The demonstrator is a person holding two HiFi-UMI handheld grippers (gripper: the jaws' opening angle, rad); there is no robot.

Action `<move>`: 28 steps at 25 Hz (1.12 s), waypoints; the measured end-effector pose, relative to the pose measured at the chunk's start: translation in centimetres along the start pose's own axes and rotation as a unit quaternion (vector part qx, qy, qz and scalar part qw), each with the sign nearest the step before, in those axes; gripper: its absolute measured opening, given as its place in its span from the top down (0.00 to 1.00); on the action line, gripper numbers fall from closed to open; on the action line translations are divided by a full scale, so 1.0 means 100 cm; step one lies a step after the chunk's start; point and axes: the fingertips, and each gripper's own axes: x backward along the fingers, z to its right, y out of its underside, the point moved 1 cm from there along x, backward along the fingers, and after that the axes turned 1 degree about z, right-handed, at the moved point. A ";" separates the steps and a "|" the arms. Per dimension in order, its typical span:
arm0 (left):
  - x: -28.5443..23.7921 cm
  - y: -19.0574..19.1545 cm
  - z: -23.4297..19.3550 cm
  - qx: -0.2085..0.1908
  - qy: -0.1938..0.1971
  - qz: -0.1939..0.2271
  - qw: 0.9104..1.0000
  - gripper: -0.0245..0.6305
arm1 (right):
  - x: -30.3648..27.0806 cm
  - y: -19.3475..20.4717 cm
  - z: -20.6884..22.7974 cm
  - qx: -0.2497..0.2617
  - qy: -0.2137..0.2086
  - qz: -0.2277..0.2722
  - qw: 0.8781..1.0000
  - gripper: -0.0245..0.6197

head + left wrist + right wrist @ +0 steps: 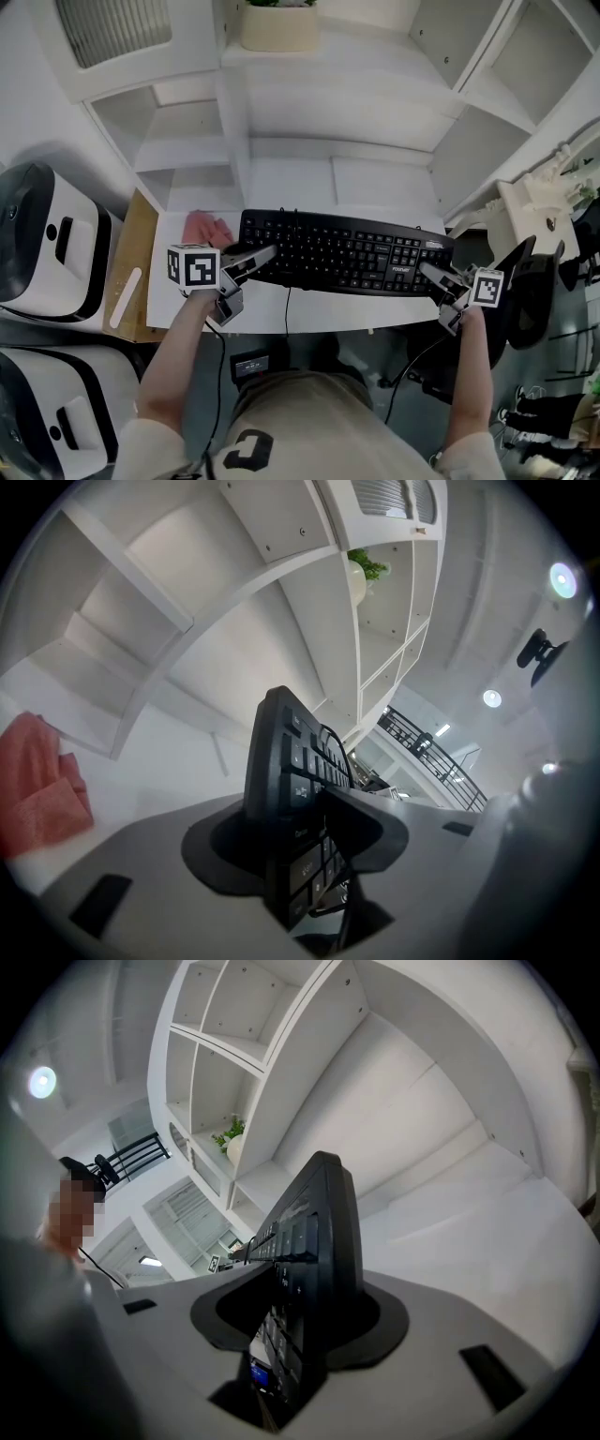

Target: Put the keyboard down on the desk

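1. One keyboard, black, keys facing up.
2. Two hand-held grippers, one at each end of it. The left hand-held gripper is clamped on the keyboard's left end. The right hand-held gripper has its jaws on either side of the right end, closed against it.
3. One pink cloth, lying on the counter just behind the left hand-held gripper, beside the keyboard's left back corner.
4. One pot with a plant, up on the white shelves behind the counter.
5. Two white machines off to the left, beside the counter.
6. The keyboard sits near the counter's front edge. Whether it rests fully on the surface I cannot tell.
7. Its long axis runs left to right across the counter. The number pad is at the right end, which sits slightly nearer the person than the left end does.
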 end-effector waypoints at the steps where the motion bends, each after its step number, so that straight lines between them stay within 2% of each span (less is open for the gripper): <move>1: -0.004 -0.003 0.000 0.002 -0.004 0.001 1.000 0.66 | -0.001 -0.004 0.005 -0.002 -0.001 -0.001 1.000 0.68; 8: -0.013 -0.005 -0.007 0.006 -0.008 -0.016 1.000 0.65 | 0.004 -0.004 0.006 -0.018 0.026 -0.001 0.999 0.67; 22: -0.026 0.008 -0.012 0.017 -0.035 0.020 0.999 0.62 | -0.004 -0.020 0.035 0.016 -0.010 -0.032 0.999 0.67; 26: -0.033 0.002 -0.011 0.023 -0.035 0.029 0.999 0.62 | -0.004 -0.027 0.045 0.006 -0.017 -0.030 0.999 0.67; 28: -0.043 0.000 -0.016 0.038 -0.055 0.030 0.997 0.62 | -0.007 -0.035 0.060 -0.011 -0.030 -0.032 0.999 0.67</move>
